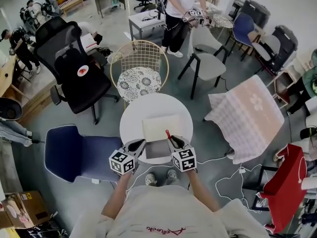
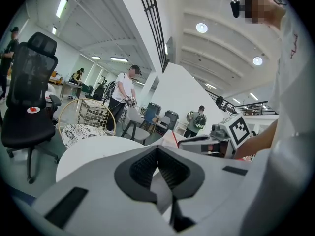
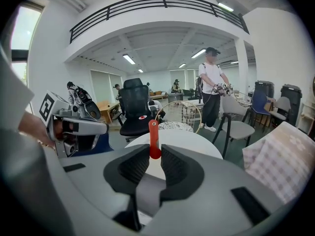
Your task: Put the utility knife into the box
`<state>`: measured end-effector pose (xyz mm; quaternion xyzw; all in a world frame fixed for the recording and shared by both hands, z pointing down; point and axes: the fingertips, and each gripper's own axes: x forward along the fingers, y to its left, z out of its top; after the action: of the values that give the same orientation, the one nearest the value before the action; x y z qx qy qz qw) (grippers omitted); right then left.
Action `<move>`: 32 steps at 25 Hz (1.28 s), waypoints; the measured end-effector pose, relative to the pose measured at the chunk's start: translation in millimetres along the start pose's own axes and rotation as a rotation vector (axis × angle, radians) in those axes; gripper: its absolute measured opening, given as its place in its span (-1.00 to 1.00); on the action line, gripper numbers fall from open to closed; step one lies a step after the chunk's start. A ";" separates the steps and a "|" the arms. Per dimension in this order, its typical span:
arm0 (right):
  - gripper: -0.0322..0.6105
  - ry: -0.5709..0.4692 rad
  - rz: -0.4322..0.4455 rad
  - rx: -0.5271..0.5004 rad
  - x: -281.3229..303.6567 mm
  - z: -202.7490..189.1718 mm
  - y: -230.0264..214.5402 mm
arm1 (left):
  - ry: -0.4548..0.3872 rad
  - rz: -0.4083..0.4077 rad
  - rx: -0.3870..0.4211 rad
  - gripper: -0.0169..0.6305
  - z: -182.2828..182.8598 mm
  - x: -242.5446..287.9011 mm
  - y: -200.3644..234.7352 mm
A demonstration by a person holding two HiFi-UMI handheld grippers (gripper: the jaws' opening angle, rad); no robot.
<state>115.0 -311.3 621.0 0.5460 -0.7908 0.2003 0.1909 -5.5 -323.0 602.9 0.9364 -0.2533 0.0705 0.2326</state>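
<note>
A red utility knife (image 1: 168,134) (image 3: 154,137) stands upright in my right gripper (image 1: 173,142) (image 3: 154,150), whose jaws are shut on its lower end. The knife hangs over the open box (image 1: 157,149), a grey tray with its cream lid (image 1: 161,127) folded back, on the round white table (image 1: 133,118). My left gripper (image 1: 133,147) (image 2: 157,150) is shut on nothing, just left of the box at the table's near edge. In the left gripper view, the right gripper (image 2: 216,140) shows to the right. In the right gripper view, the left gripper (image 3: 74,127) shows to the left.
Around the table stand a gold wire chair with a patterned cushion (image 1: 140,71), a black office chair (image 1: 74,63), a blue chair (image 1: 74,152) and a chair under a pink checked cloth (image 1: 247,115). White cables (image 1: 233,172) lie on the floor. A person (image 1: 181,9) stands far back.
</note>
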 end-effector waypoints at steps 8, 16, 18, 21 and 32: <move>-0.65 0.022 0.059 -0.014 -7.8 -1.1 -18.4 | -0.014 0.068 -0.038 -0.91 -3.0 7.2 -14.5; -0.65 0.076 0.087 -0.002 -11.3 -25.1 -14.4 | 0.011 0.114 -0.092 -0.91 -30.0 -6.1 -18.9; -0.65 0.095 0.095 -0.001 -12.3 -34.6 -9.5 | 0.020 0.117 -0.103 -0.91 -37.7 -9.1 -19.6; -0.65 0.126 0.104 0.006 -13.6 -50.2 -2.8 | 0.032 0.121 -0.125 -0.91 -50.5 -12.6 -19.4; -0.65 0.256 0.139 0.014 -8.9 -105.5 12.5 | 0.078 0.124 -0.236 -0.91 -104.7 -17.3 -21.5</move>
<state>115.0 -244.8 704.3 0.4611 -0.7946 0.2864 0.2721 -11.0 -249.7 682.3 0.8816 -0.3079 0.0908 0.3460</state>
